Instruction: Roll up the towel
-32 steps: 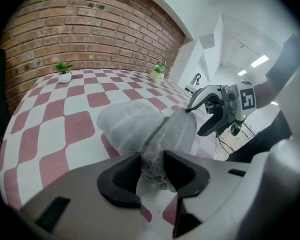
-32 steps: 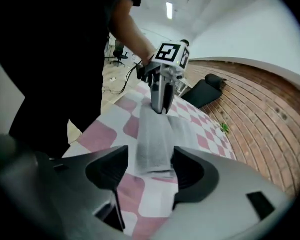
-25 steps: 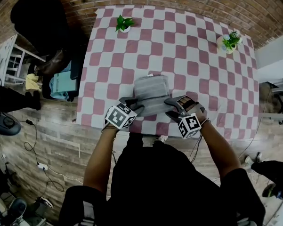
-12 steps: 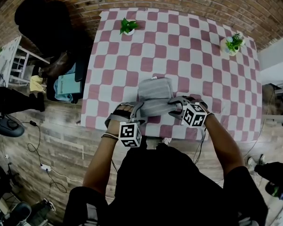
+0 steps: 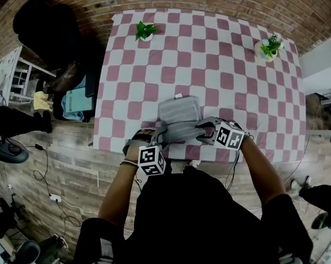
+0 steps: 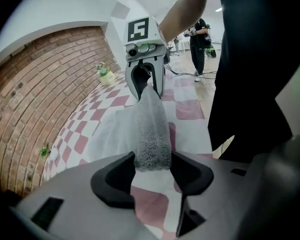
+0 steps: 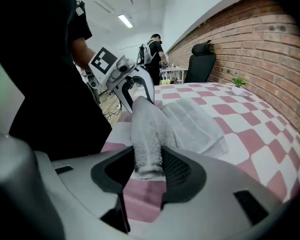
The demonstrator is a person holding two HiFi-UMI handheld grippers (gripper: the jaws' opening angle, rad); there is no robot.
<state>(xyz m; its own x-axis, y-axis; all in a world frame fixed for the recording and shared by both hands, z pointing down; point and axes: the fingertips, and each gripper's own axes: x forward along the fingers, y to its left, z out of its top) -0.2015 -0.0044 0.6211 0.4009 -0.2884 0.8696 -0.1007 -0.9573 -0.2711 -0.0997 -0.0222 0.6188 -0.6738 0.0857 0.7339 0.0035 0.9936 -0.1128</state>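
A grey towel (image 5: 179, 110) lies at the near edge of the checked table (image 5: 231, 65), and its near part is wound into a roll (image 5: 179, 131). My left gripper (image 5: 158, 138) holds the roll's left end (image 6: 152, 151). Its jaws have just been closing, and both pads now press on the towel. My right gripper (image 5: 205, 133) is shut on the roll's right end (image 7: 147, 159), its jaws having closed further a moment ago. Each gripper view looks along the roll to the other gripper: the right one (image 6: 146, 81) and the left one (image 7: 127, 91).
Two small potted plants (image 5: 145, 29) (image 5: 269, 47) stand at the table's far corners. The table's near edge runs just under the roll. A black chair (image 5: 44, 32) and a cluttered floor lie to the left. A person (image 7: 154, 51) stands far off in the room.
Both grippers have rolled about their own axes at the ends of the roll. The left marker cube swung down towards the person. The right cube turned up onto the table's edge.
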